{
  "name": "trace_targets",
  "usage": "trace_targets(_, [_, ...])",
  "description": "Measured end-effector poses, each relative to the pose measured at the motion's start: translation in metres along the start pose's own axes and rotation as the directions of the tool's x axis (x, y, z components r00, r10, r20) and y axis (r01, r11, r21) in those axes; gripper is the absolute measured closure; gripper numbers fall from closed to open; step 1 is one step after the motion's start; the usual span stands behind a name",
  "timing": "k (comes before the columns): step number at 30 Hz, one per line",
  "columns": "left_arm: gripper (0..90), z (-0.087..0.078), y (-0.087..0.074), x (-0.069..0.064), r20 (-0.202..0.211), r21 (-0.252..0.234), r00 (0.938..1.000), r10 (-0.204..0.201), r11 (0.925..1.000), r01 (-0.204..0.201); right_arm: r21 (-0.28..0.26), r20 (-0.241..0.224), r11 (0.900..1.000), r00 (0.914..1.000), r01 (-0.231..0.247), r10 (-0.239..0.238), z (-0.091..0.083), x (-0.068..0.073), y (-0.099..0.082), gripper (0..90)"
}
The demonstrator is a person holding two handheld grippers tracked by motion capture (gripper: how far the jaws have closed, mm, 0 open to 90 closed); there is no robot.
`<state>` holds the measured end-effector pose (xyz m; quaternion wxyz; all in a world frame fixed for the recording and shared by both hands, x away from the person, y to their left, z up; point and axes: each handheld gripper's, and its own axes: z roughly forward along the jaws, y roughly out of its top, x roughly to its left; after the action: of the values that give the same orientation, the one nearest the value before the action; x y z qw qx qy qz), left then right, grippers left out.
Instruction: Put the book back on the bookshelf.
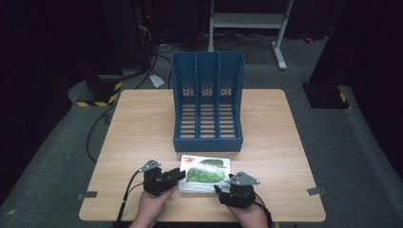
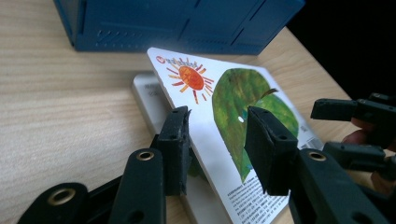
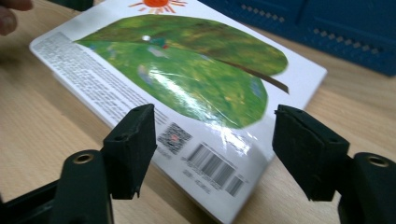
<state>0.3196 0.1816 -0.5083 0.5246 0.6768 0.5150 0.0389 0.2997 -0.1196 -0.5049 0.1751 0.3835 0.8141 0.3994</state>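
— Green-leaf book (image 1: pixel 205 174) position?
— Flat on table (image 1: pixel 142 123) between both tongs, blue file rack (image 1: pixel 207 102) beyond.
— Left gripper (image 2: pixel 217 140)?
— Jaws straddle the lifted cover, contact unclear.
— Right gripper (image 3: pixel 215 149)?
— Jaws apart, near corner.

The book (image 3: pixel 187 79) has a glossy white cover with a large mottled green leaf, a brown stem, an orange-red sun, small black print and a barcode. The file rack (image 1: pixel 207 102) is blue with slotted walls. The tabletop (image 1: pixel 142 128) is pale wood grain. Both tools (image 1: pixel 172 177) (image 1: pixel 223 189) are black.
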Motion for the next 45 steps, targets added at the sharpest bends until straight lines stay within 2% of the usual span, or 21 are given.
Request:
trace_targets(1, [59.9, 0.0, 0.0, 0.0, 0.0, 0.0, 1.0, 0.0, 1.0, 0.0, 0.0, 0.0, 1.0, 1.0, 0.0, 0.0, 0.0, 0.0, 0.0, 28.1])
trace_targets(3, [59.9, -0.003, 0.003, -0.004, 0.006, -0.017, 0.9997, 0.023, 0.9996, -0.023, -0.014, -0.006, 0.9991, 0.9992, 0.039, -0.039, -0.001, 0.01, 0.002, 23.5])
trace_targets(8, [60.1, -0.008, 0.006, -0.011, 0.027, -0.045, 0.9989, 0.039, 0.9983, -0.038, 0.005, -0.005, 0.9962, 0.9962, 0.087, -0.087, 0.005, 0.023, 0.003, 18.0])
trace_targets(13, [60.1, -0.012, 0.009, -0.018, 0.032, -0.065, 0.9969, 0.073, 0.9954, -0.07, 0.018, 0.042, 0.9905, 0.9897, 0.136, -0.137, 0.01, 0.029, 0.003, 16.9])
trace_targets(19, [60.3, -0.012, 0.01, -0.02, 0.035, -0.07, 0.9969, 0.071, 0.9952, -0.068, 0.04, 0.09, 0.9913, 0.9876, 0.126, -0.129, 0.015, 0.028, 0.001, 18.7])
trace_targets(24, [59.2, -0.012, 0.01, -0.018, 0.034, -0.062, 0.9969, 0.071, 0.9957, -0.068, 0.038, 0.091, 0.9931, 0.9894, 0.111, -0.114, 0.016, 0.026, 0.0, 19.5])
trace_targets(28, [52.0, -0.01, 0.009, -0.014, 0.023, -0.065, 0.9978, 0.062, 0.996, -0.061, 0.036, 0.091, 0.9928, 0.9889, 0.114, -0.117, 0.016, 0.027, 0.0, 19.6])
trace_targets(29, [49.6, -0.008, 0.008, -0.011, 0.013, -0.056, 0.9987, 0.05, 0.9972, -0.049, 0.035, 0.092, 0.9931, 0.9892, 0.112, -0.115, 0.016, 0.026, 0.0, 19.5])
trace_targets(32, [44.9, 0.0, 0.005, -0.006, 0.028, -0.017, 0.9994, 0.021, 0.9996, -0.021, 0.036, 0.087, 0.9942, 0.9907, 0.102, -0.105, 0.016, 0.026, -0.001, 19.7])
trace_targets(36, [45.9, 0.012, 0.004, -0.006, 0.067, 0.017, 0.9978, 0.005, 0.9998, -0.006, 0.03, 0.084, 0.9941, 0.9907, 0.105, -0.107, 0.015, 0.026, -0.001, 20.6])
trace_targets(40, [50.3, 0.017, 0.006, -0.007, 0.075, 0.029, 0.9968, 0.029, 0.9991, -0.031, 0.029, 0.075, 0.9937, 0.991, 0.109, -0.111, 0.015, 0.026, -0.001, 20.8])
trace_targets(42, [51.4, 0.017, 0.007, -0.006, 0.069, 0.029, 0.997, 0.035, 0.9989, -0.037, 0.029, 0.057, 0.9929, 0.9915, 0.116, -0.117, 0.014, 0.025, -0.002, 20.9])
trace_targets(44, [52.3, 0.018, 0.007, -0.005, 0.068, 0.029, 0.9971, 0.033, 0.9989, -0.035, 0.018, 0.023, 0.9948, 0.9946, 0.101, -0.101, 0.01, 0.024, -0.003, 21.8])
trace_targets(45, [52.7, 0.018, 0.007, -0.005, 0.068, 0.029, 0.9971, 0.033, 0.9989, -0.035, 0.018, 0.023, 0.9948, 0.9946, 0.101, -0.101, 0.01, 0.024, -0.003, 21.8])
